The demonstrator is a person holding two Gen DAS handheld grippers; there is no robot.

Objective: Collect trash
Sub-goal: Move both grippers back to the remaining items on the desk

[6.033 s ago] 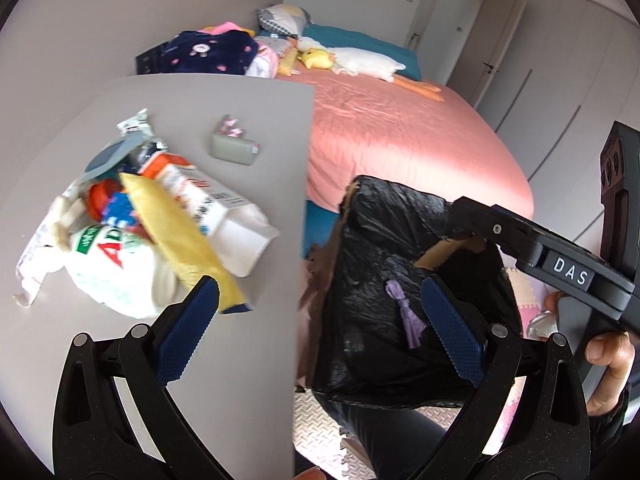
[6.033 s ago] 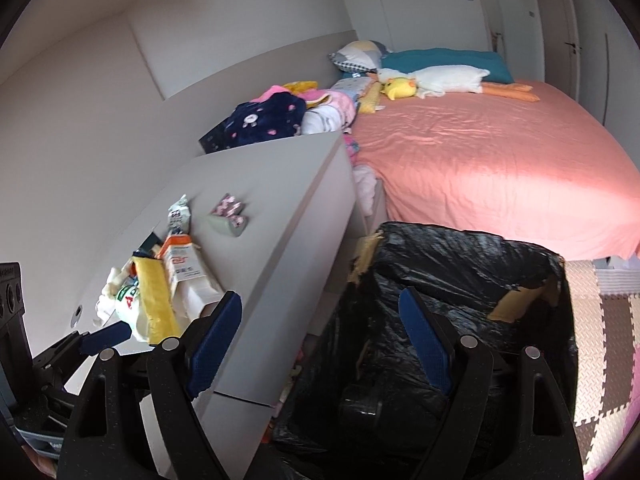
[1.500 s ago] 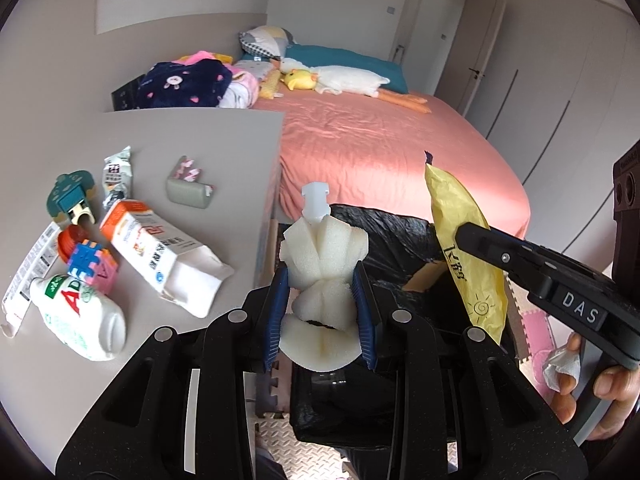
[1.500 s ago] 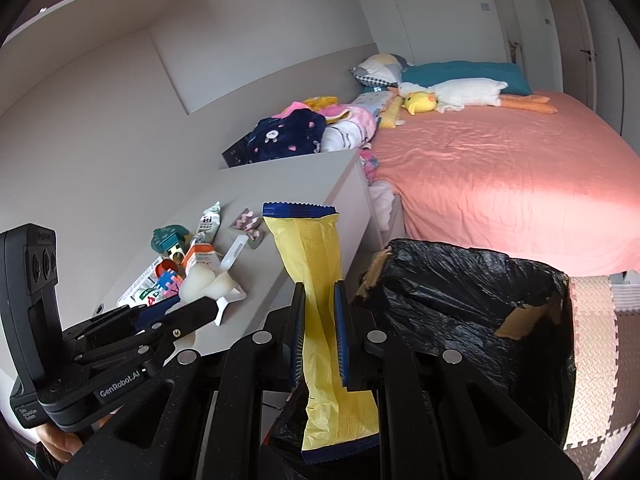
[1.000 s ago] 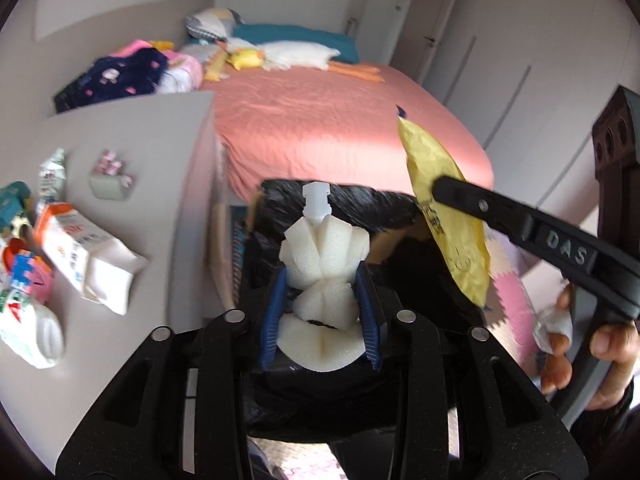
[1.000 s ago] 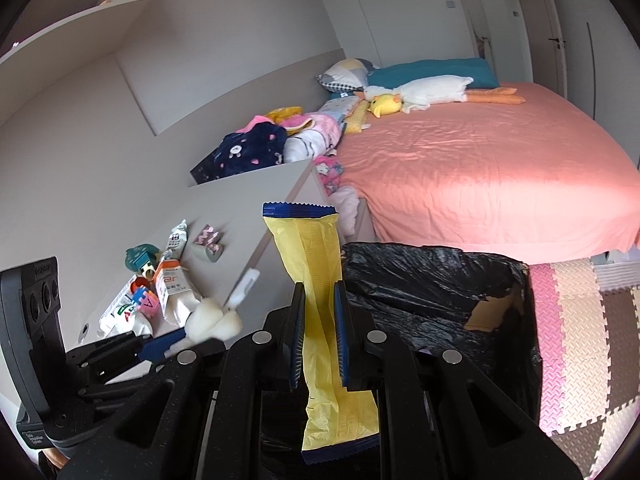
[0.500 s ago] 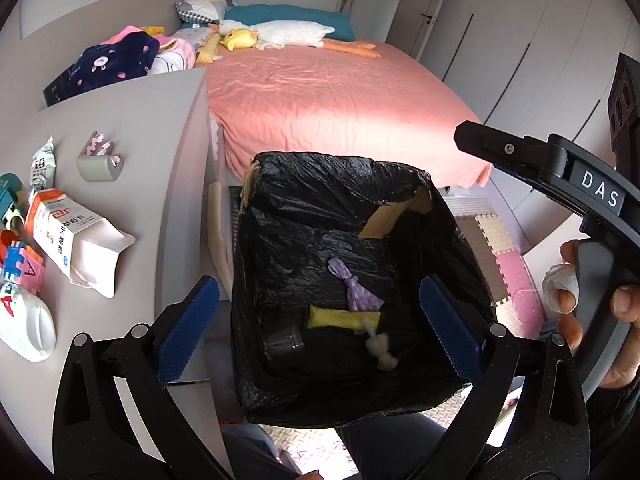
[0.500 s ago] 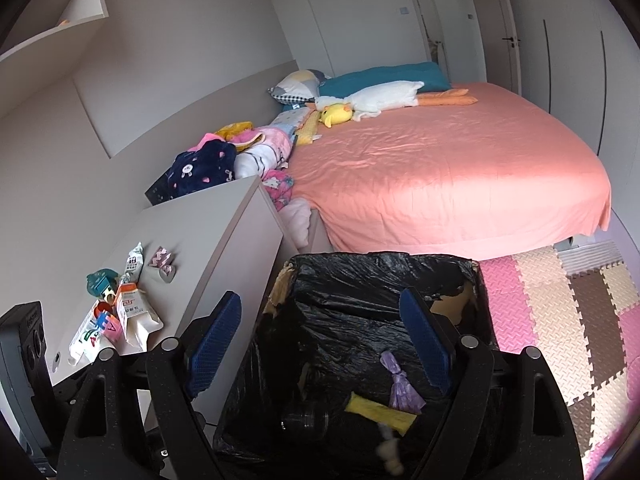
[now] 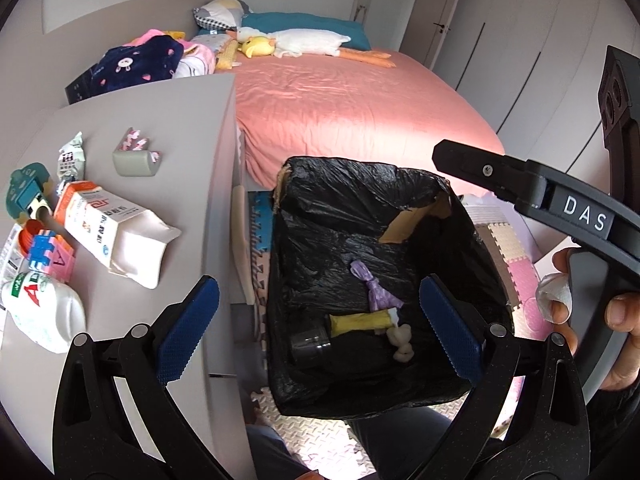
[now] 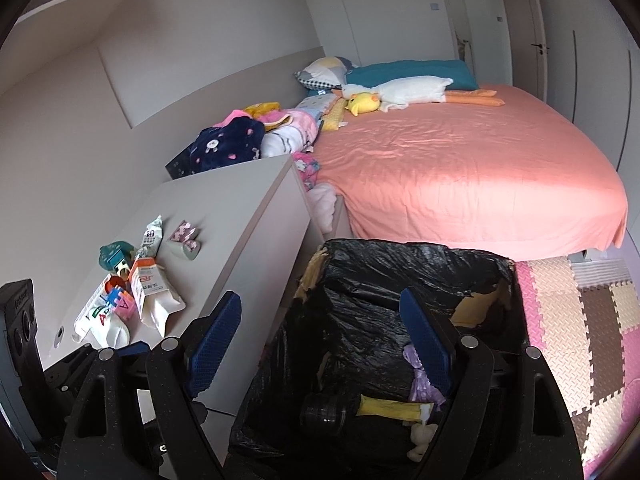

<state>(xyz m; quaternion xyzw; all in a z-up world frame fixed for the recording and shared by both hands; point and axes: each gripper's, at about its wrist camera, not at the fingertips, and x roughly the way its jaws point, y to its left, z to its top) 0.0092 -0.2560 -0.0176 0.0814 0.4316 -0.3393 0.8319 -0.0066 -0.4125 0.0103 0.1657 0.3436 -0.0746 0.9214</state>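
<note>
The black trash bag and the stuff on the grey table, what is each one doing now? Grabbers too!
Black trash bag: open, trash inside.
Yellow wrapper: lying in the bag.
White foam piece: lying in the bag.
White and orange carton: on its side, end open.
White plastic bottle: on its side on the grey table.
Left gripper: open, empty.
Right gripper: open, empty.

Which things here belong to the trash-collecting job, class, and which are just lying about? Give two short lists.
Part of the job:
- bin with black liner
- yellow wrapper and white foam piece in it
- opened carton, white bottle and crumpled sachet on the desk

Just lying about:
- plush duck
- navy blanket
- teal pillow
</note>
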